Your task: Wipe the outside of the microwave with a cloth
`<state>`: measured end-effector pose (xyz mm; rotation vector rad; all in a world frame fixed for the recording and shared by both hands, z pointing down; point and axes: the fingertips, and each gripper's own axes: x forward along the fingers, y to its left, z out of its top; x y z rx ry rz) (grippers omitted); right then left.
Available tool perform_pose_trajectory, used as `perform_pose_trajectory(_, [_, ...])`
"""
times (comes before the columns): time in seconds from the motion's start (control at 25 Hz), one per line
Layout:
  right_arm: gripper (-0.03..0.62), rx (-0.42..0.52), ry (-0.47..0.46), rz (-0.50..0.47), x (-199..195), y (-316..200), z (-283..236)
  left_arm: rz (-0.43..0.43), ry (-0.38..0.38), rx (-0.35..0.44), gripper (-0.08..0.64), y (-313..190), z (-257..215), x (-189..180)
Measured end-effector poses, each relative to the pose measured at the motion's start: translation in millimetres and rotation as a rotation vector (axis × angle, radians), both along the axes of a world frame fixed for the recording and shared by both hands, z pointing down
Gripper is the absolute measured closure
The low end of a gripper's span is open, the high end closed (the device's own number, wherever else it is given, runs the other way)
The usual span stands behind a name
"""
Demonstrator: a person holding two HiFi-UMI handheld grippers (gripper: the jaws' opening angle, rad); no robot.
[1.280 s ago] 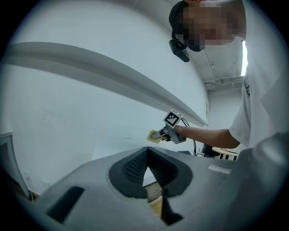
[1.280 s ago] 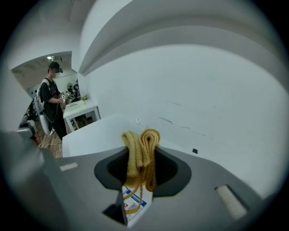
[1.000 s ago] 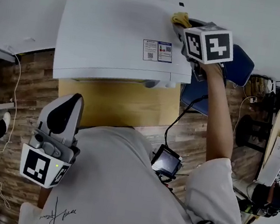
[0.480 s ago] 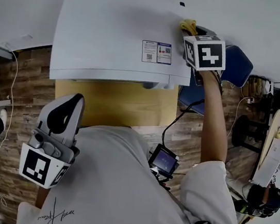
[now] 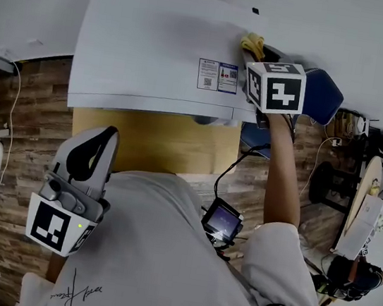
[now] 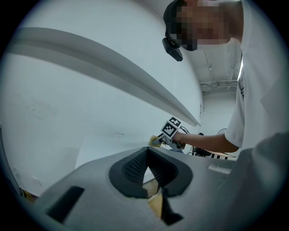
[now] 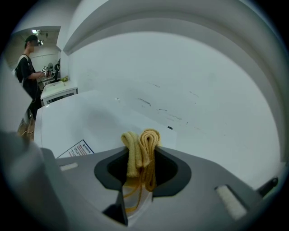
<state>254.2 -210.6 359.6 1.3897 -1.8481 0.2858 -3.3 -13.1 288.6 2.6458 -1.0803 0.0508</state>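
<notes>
White microwave (image 5: 158,44), yellow cloth (image 5: 253,44) on the far right part of its top.
I saw the microwave sitting on a wooden stand (image 5: 153,146). My left gripper (image 5: 92,152) hung low beside my chest, well apart from the microwave, its jaws closed together on nothing. My right gripper (image 5: 261,52) reached over the top's right edge, clenched on the folded cloth, whose looped end stuck out past the jaws and lay against the top, near the printed label (image 5: 217,74).
</notes>
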Motion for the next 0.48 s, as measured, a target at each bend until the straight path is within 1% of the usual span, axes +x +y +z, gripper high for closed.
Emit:
perform_pose_trajectory(0.2, [0.468, -0.017, -0.007, -0.026, -19.9, 2.0, 0.5, 0.001, 0.009, 0.001, 0.569, -0.9, -0.1, -2.9])
perform_pose_trajectory(0.48, [0.468, -0.053, -0.048, -0.086, -55.8, 0.7, 1.2, -0.002, 0.016, 0.008, 0.569, -0.9, 1.3, -11.2])
